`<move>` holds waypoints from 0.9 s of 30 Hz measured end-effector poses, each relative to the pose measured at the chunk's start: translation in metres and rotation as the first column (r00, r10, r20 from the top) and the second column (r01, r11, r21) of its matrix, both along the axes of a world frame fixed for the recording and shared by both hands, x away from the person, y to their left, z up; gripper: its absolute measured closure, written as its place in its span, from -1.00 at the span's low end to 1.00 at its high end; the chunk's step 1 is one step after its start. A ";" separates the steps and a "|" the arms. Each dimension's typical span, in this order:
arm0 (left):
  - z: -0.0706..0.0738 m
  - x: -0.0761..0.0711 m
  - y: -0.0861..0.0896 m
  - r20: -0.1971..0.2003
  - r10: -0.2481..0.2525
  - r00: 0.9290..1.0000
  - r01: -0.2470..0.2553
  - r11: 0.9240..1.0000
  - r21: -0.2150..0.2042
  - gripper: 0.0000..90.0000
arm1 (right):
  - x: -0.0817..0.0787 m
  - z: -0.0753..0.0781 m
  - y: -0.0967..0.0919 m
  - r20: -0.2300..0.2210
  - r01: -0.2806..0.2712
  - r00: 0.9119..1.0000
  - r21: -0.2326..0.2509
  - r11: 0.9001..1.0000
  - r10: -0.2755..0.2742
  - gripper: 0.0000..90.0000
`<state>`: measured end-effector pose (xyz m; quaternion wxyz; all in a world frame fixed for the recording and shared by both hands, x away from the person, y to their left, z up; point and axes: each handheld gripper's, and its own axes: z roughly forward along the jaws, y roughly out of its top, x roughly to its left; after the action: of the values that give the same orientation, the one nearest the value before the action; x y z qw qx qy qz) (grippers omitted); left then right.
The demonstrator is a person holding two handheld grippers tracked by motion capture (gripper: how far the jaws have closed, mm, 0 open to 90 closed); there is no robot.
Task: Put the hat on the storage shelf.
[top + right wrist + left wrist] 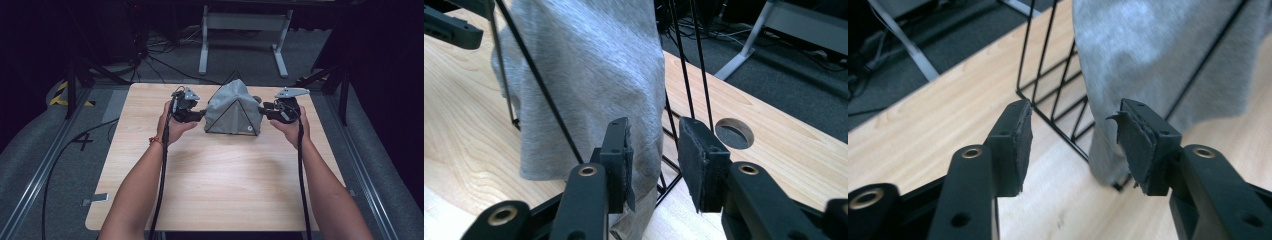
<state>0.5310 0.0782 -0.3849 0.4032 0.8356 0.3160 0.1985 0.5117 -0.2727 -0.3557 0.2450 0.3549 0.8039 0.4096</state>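
Observation:
A grey cloth [232, 107] hangs over a black wire rack [232, 133] at the far middle of the wooden table [215, 180]. My left gripper [202, 114] sits at the rack's left side and my right gripper [261, 110] at its right side, both pointing inward. In the left gripper view the jaws [1073, 145] stand apart, with the cloth [1158, 55] edge and rack wires [1025, 50] just beyond the pads. In the right gripper view the jaws [654, 160] are also parted, the cloth [589, 75] hem hanging by the left pad and a rack wire [535, 75] crossing it.
A round hole [734, 132] is cut in the tabletop behind the rack. The near half of the table is bare wood. A white desk frame [240, 30] and loose cables lie on the floor beyond the far edge. Metal rails run along both sides.

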 end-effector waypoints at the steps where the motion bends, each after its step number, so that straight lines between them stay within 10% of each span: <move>1: 0.001 -0.006 0.004 0.001 -0.012 1.000 0.012 0.999 0.031 0.02 | -0.003 0.003 -0.001 0.003 -0.008 1.000 -0.003 1.000 0.008 0.46; 27: -0.013 -0.112 0.079 0.016 -0.094 0.995 0.088 0.974 0.210 -0.29 | -0.098 0.013 -0.034 0.034 -0.090 0.995 -0.118 0.989 0.095 0.13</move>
<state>0.4194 0.1567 -0.3976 0.3259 0.8842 0.2496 0.2228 0.4137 -0.3070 -0.3427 0.2617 0.2942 0.8371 0.3799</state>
